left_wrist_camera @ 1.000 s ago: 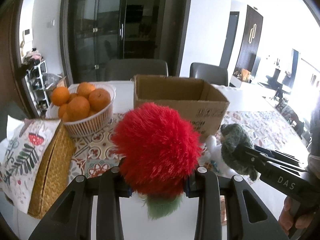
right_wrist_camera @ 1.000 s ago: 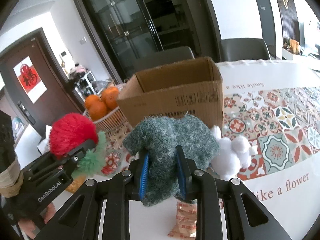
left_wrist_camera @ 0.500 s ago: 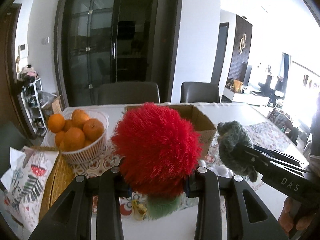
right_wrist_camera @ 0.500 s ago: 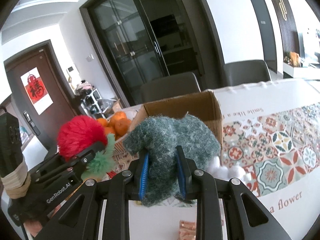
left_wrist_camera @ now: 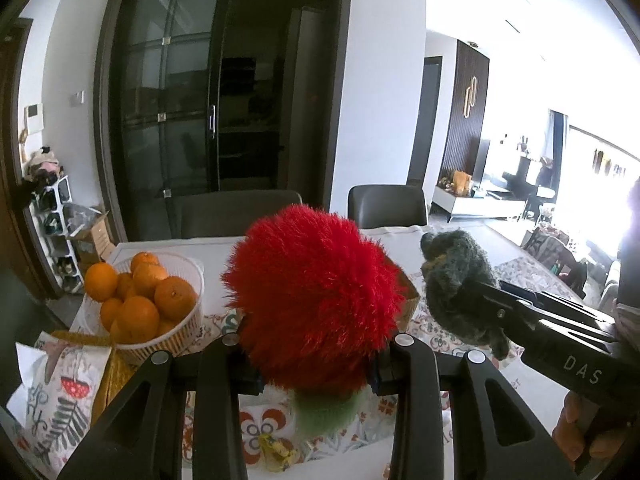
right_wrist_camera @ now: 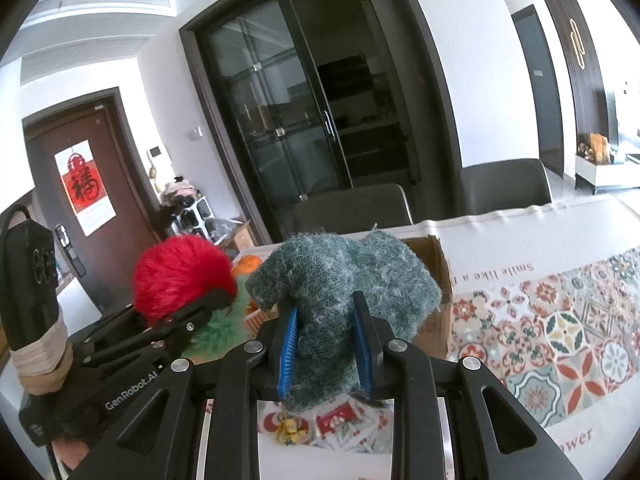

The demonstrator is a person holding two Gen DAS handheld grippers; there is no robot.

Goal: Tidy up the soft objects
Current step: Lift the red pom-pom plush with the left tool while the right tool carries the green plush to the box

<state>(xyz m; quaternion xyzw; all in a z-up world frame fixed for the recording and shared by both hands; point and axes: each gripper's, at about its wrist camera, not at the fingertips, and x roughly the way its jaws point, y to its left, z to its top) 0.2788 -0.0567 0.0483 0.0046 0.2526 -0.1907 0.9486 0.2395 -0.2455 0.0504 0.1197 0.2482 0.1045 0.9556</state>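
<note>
My left gripper (left_wrist_camera: 314, 364) is shut on a fluffy red plush with a green tuft (left_wrist_camera: 312, 304) and holds it high above the table. It also shows in the right wrist view (right_wrist_camera: 182, 276). My right gripper (right_wrist_camera: 326, 344) is shut on a dark green knitted toy (right_wrist_camera: 344, 284), also raised; it shows at the right of the left wrist view (left_wrist_camera: 460, 280). The open cardboard box (right_wrist_camera: 438, 280) stands behind and below both toys, mostly hidden by them.
A white basket of oranges (left_wrist_camera: 140, 304) stands at the left. A woven tissue box with a patterned cloth (left_wrist_camera: 68, 380) is at the near left. Small wrapped sweets (right_wrist_camera: 336, 420) lie on the patterned tablecloth (right_wrist_camera: 560, 340). Grey chairs (left_wrist_camera: 386, 206) stand behind the table.
Both grippers have risen with their toys. The box and the table have dropped lower in both views, and the white plush beside the box is out of sight.
</note>
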